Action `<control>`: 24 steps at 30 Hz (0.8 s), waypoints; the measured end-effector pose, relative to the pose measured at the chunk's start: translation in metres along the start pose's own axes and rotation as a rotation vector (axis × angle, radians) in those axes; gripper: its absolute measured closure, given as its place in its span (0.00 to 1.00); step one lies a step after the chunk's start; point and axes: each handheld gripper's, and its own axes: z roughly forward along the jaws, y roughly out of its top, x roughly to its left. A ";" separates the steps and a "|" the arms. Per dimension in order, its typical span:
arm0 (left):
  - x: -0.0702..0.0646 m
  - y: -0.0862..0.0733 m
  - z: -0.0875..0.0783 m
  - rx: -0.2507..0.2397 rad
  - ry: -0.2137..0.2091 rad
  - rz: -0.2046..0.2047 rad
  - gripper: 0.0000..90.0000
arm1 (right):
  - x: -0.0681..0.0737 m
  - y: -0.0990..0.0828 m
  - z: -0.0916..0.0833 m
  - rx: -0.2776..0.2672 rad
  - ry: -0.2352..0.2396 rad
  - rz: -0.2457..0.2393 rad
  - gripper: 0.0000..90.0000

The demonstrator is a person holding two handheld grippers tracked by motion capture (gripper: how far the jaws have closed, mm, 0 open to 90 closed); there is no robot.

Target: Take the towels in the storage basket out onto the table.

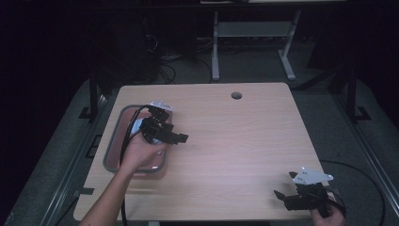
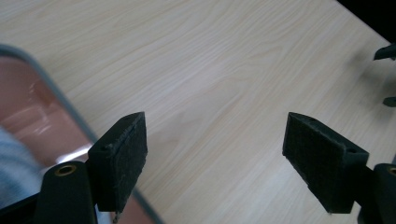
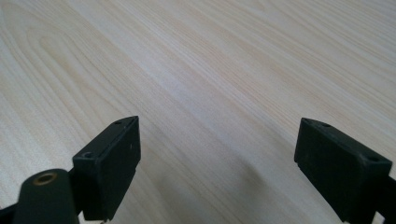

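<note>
Tray (image 1: pixel 111 149): grey-rimmed, reddish-brown floor, rounded corners; lying flat at the left part of the table (image 1: pixel 235 141), long axis running from the near edge toward the far edge, slightly slanted. Pale bluish item (image 1: pixel 136 127) inside, mostly hidden by the hand; identity cannot be told.

Left gripper (image 1: pixel 181 138): held over the tray's right rim, pointing right, out across the bare wood and away from the tray. Jaws spread wide, nothing between them. Tray rim (image 2: pixel 70 112) seen in the left gripper view passing under the left-hand jaw, tray floor off to that side, none of the tray lying in the gap. Left hand (image 1: pixel 141 153) over the tray's near half, forearm entering from the bottom edge; black cable (image 1: pixel 126 141) looping across the tray.

Right gripper (image 1: pixel 281 197): well apart from the tray, at the table's near right corner, pointing left. Jaws spread wide over plain wood grain, nothing held. Grey three-cornered plate (image 1: pixel 311 176) on top.

Round hole (image 1: pixel 236 95): in the tabletop near the far edge, well beyond the tray.

Table legs (image 1: pixel 215 47): pale, on the floor beyond, in a dark room.
</note>
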 end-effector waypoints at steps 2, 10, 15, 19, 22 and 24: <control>0.006 -0.003 -0.003 0.001 0.008 -0.017 0.24 | 0.000 0.000 0.000 0.000 0.000 0.002 0.15; 0.028 -0.014 -0.017 -0.010 0.044 -0.074 0.24 | 0.001 0.000 0.000 0.003 0.004 -0.001 0.15; 0.040 -0.019 -0.022 -0.012 0.071 -0.101 0.24 | 0.000 -0.001 0.000 0.006 0.000 0.004 0.15; 0.056 -0.027 -0.026 -0.009 0.102 -0.148 0.24 | 0.000 -0.001 -0.001 0.008 -0.001 0.001 0.15; 0.068 -0.034 -0.026 0.000 0.117 -0.192 0.24 | 0.001 0.000 -0.001 0.008 -0.004 -0.006 0.15; 0.072 -0.038 -0.028 0.007 0.147 -0.203 0.24 | 0.002 0.000 0.000 0.010 -0.002 -0.018 0.15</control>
